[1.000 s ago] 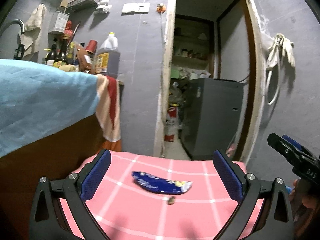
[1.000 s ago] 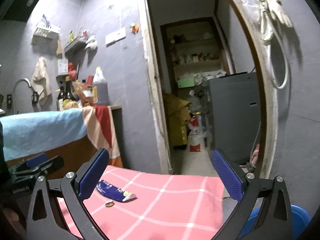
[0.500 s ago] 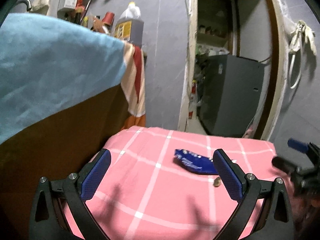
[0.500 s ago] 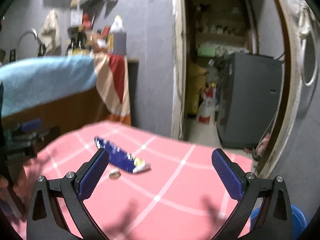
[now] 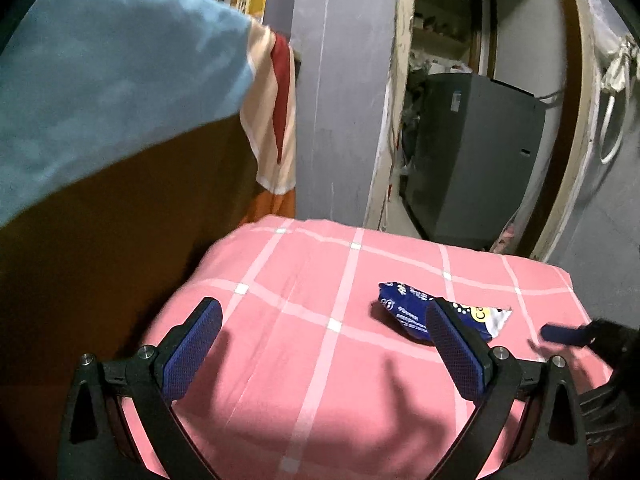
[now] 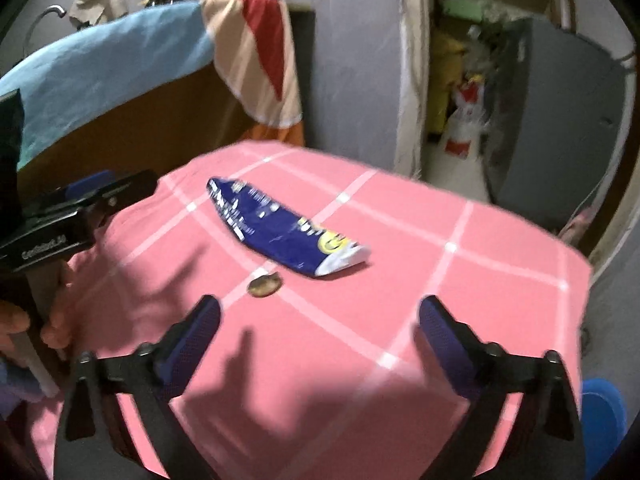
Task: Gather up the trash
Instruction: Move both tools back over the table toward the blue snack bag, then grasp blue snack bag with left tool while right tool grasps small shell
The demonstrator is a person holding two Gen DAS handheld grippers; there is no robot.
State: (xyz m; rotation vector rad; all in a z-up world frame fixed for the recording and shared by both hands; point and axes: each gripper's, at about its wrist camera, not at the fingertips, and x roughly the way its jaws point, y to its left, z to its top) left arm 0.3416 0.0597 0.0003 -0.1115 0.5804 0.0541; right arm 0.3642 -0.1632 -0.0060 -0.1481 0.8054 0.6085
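Note:
A crumpled dark blue snack wrapper (image 6: 280, 228) lies on a table with a pink checked cloth (image 6: 400, 320). A small brown round bit of trash (image 6: 263, 285) lies just in front of it. My right gripper (image 6: 318, 312) is open and empty above the cloth, short of the wrapper. In the left wrist view the wrapper (image 5: 404, 312) sits partly behind my right fingertip. My left gripper (image 5: 324, 320) is open and empty over the left part of the cloth. The left gripper also shows in the right wrist view (image 6: 92, 196), at the left edge.
A counter draped with a light blue cloth (image 5: 100, 72) and a striped towel (image 5: 272, 120) stands to the left. A doorway beyond the table holds a grey appliance (image 5: 472, 152). A blue bin (image 6: 600, 412) sits low at the right, beside the table.
Both grippers have tilted down and moved in over the table, so the wrapper looks closer. Both stay open.

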